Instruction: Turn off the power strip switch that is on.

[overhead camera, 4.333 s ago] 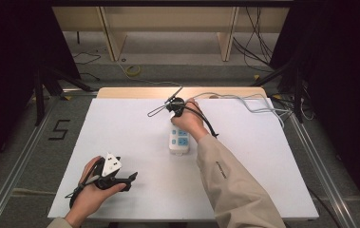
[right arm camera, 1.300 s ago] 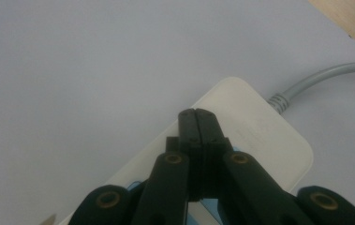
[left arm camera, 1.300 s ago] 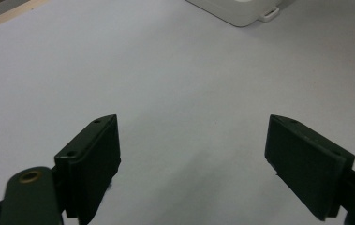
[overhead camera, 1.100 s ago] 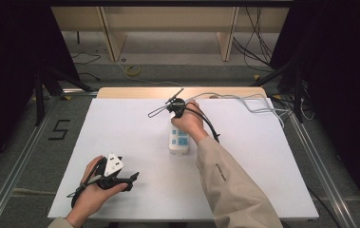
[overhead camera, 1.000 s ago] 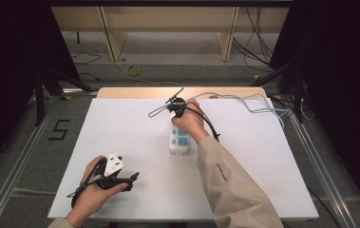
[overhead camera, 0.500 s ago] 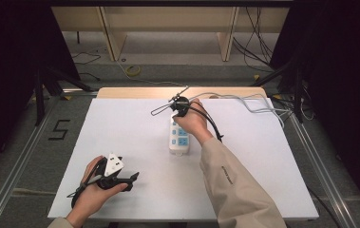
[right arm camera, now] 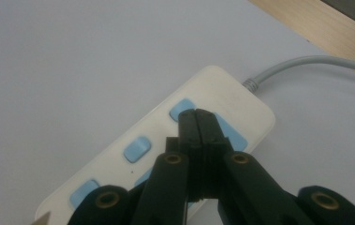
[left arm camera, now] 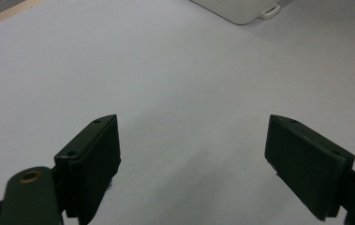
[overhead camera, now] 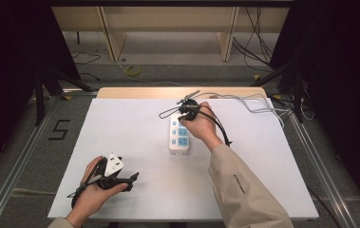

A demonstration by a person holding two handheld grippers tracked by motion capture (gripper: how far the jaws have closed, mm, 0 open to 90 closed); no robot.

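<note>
Lying lengthwise near the middle of the white worktop, slightly toward the far edge, a white power strip with blue buttons points one short end at the far edge and the other at the near edge. Its grey cord leaves the far end and loops toward the far right corner. The right gripper sits over the far end of the strip, held in the right hand. In the right gripper view its jaws are pressed together with nothing between them, tips at a blue button beside the cord end; whether they touch it cannot be told.

The left gripper rests low near the near left corner, in the left hand, well apart from the strip. In the left gripper view its jaws stand wide apart over bare surface, with the near end of the strip ahead.

Open room lies along the left edge, along the near edge, and across the whole right half of the worktop apart from the cord. A strip of bare wood shows along the far edge.
</note>
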